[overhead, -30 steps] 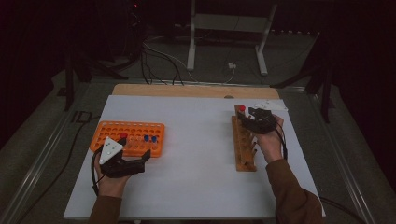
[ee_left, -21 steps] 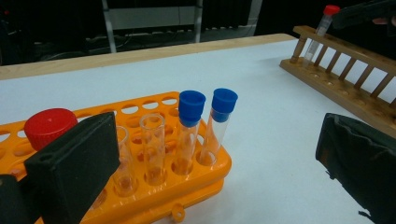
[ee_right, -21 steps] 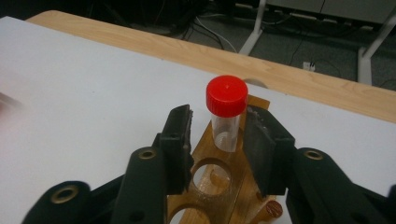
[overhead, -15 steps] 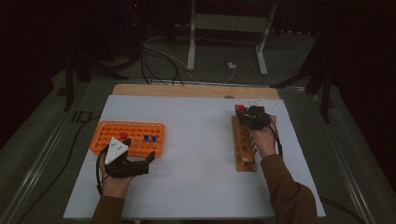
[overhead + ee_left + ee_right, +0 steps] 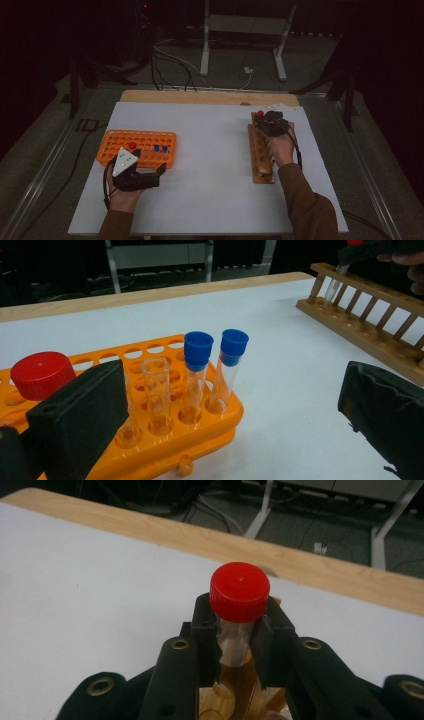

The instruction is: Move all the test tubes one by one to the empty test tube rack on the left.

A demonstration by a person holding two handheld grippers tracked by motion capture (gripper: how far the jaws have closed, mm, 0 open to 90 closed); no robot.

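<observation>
One red-capped tube (image 5: 239, 611) sits pinched in the right gripper (image 5: 239, 645), whose jaws have just been closing; the pads now press on the clear glass right under the cap, with the tube standing in the far end of the wooden rack (image 5: 261, 150) below the gripper. The risk, I'd say, is in the lift: if the hand pulls up at a slant, the tube's lower part could bind in the rack hole and tip the whole rack or slip through the pads. The grip is high and narrow, on smooth glass, so a slide seems likely if the squeeze is light; too hard, and a thin wall might crack.

The tube itself is clear, seemingly empty, slim, with a ribbed screw cap wider than the glass, poking up above the jaws.

The left gripper (image 5: 137, 176) hangs spread wide, holding nothing, just short of the orange rack (image 5: 150, 440) on the white counter (image 5: 210, 150). Ahead of its jaws stand two blue-capped tubes (image 5: 215, 370), an open tube (image 5: 156, 395) and another red cap (image 5: 42, 374). A careless swing there could knock those over.
</observation>
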